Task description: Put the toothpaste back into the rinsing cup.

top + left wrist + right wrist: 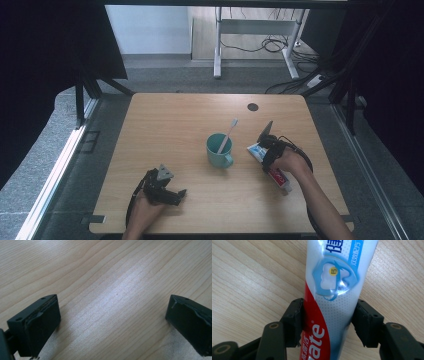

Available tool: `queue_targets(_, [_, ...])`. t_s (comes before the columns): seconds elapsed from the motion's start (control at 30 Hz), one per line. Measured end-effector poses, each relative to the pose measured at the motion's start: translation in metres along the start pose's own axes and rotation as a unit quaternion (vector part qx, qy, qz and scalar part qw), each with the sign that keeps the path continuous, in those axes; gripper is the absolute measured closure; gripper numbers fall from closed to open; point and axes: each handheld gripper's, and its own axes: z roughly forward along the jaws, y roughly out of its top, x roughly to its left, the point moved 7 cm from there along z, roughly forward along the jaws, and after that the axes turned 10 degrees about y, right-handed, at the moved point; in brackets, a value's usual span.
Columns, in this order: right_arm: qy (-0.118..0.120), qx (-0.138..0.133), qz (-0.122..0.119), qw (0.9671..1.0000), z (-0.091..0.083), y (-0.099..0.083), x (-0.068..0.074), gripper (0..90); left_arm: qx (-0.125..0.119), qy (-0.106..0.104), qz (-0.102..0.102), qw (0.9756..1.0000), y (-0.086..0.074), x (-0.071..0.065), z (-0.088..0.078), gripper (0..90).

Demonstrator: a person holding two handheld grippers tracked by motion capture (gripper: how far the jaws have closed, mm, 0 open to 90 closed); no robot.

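A red, white and blue toothpaste tube [270, 162] lies on the wooden table [170, 125] right of centre. My right gripper [266, 156] is over it, and in the right gripper view both jaws press the sides of the tube [329, 302], so my right gripper [328, 320] is shut on it. A teal mug [219, 150] stands just left of the tube with a white toothbrush [228, 134] leaning in it. My left gripper [175, 196] rests near the table's front edge, wide open [112, 320] over bare wood.
A small dark round disc [252, 106] lies near the table's back edge. Dark curtains hang on both sides. A white desk frame [217, 45] and cables stand on the floor beyond the table.
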Motion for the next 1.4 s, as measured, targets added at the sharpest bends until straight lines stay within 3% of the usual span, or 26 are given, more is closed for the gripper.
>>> queue_targets(0.3, [-0.004, 0.011, 0.020, 0.9997, -0.004, 0.001, 0.001, 61.4, 0.000, 0.000, 0.000, 1.0000, 0.000, 0.000, 0.000, 0.0])
queue_targets(0.5, [-0.004, 0.004, 0.006, 1.0000, -0.010, -0.001, 0.003, 70.4, 0.000, 0.000, 0.000, 1.0000, 0.000, 0.000, 0.000, 0.0])
queue_targets(1.23, [-0.002, -0.033, -0.023, 0.9992, -0.027, -0.006, 0.014, 72.3, 0.000, 0.000, 0.001, 1.0000, 0.000, 0.000, 0.000, 0.0])
queue_targets(1.4, [-0.001, -0.049, -0.040, 0.9980, -0.033, -0.008, 0.017, 72.3, 0.000, 0.000, 0.001, 1.0000, 0.000, 0.000, 0.000, 0.0])
